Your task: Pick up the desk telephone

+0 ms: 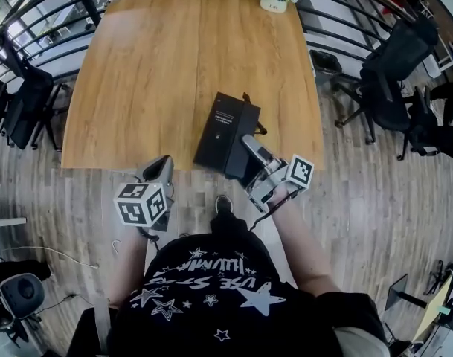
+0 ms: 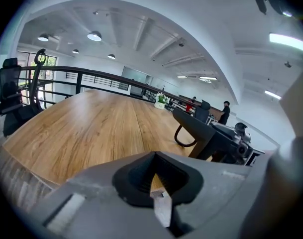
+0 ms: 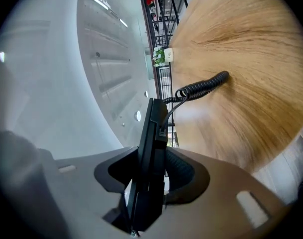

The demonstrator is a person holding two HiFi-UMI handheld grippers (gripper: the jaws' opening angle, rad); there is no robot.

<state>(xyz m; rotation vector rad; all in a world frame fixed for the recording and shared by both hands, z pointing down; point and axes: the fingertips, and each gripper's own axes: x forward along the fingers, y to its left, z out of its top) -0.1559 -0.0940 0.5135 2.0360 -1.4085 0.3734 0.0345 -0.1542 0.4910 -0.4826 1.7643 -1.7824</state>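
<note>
Wood table (image 1: 159, 73) fills the far half of the head view, w/ office chairs (image 1: 393, 62) off to the right and plank floor (image 1: 375, 214) on the near side.

Risks, L to R:
- Left gripper (image 1: 163, 168) hangs off the table's near edge, left of the phone and apart from it. It gives no support, so if the load tips nothing on that side catches it.
- Desk telephone (image 1: 225, 129) is at the table's near edge, right of centre, tilted, w/ its near end out past the edge. Can't tell if the far end is clear of the wood or resting on it. It's held by one thin edge only and most of the body sticks out beyond the jaws. That leverage could make it pivot or slide out, esp. on a quick swing.
- Coiled cord (image 3: 201, 86) trails from the phone onto the tabletop. It could drag or snag on the way up and tug the phone sideways in the grip.

Fingers, L to R:
- Left: jaws together, tips meeting, nothing between them; only bare tabletop shows beyond.
- Right gripper (image 3: 151, 166): jaws stand fairly wide but aren't empty. The phone's edge runs straight between them, pads pressing on both faces, so it's a firm clamp on the phone.
</note>
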